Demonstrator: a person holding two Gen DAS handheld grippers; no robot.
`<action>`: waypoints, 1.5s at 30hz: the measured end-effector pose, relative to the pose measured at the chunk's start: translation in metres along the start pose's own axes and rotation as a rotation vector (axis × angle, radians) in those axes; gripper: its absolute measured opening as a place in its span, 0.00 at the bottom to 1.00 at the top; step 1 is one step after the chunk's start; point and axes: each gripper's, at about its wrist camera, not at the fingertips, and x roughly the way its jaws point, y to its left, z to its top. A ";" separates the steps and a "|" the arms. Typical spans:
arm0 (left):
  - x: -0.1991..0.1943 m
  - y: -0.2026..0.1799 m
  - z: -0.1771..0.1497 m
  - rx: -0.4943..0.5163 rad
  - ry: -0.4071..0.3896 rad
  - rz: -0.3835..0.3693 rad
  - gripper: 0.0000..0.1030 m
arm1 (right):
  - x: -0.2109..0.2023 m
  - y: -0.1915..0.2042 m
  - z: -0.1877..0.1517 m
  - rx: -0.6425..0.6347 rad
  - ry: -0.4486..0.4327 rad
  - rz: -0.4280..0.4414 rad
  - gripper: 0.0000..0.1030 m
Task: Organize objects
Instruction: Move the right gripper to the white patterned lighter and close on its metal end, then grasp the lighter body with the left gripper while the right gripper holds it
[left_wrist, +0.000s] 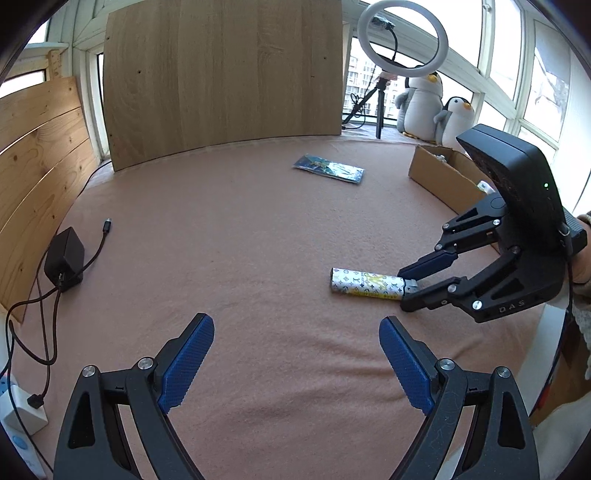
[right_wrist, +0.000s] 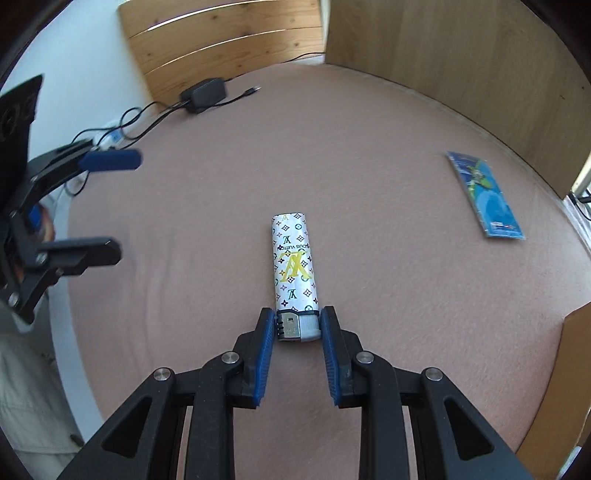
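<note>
I had the right gripper (right_wrist: 297, 326) pinching the lighter (right_wrist: 294, 264) by its cap for lifting; the left gripper (left_wrist: 295, 354) gaped wide, empty.

Pinkish-brown felt-covered table (right_wrist: 369, 155): white monogram-print lighter (right_wrist: 293, 264) ahead of the fingers, blue foil packet (right_wrist: 485, 195) far right, black power adapter (right_wrist: 203, 95) far left.

- both grippers: black linkage arms with silver screws and ribbed blue pads (right_wrist: 264, 347)
- right gripper (left_wrist: 408, 291) has "DAS" stamped on it, plus a tiny green light
- sleeve (left_wrist: 581, 314) looks like cream knit, I think
</note>
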 end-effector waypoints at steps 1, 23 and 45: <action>0.001 -0.002 -0.004 0.016 0.004 -0.023 0.91 | -0.002 0.007 -0.004 -0.024 0.007 0.011 0.22; 0.009 -0.067 -0.043 0.297 0.130 -0.356 0.65 | -0.009 0.062 -0.022 -0.626 0.262 0.288 0.22; -0.003 -0.086 -0.043 0.401 0.144 -0.402 0.31 | -0.016 0.062 -0.024 -0.823 0.324 0.251 0.21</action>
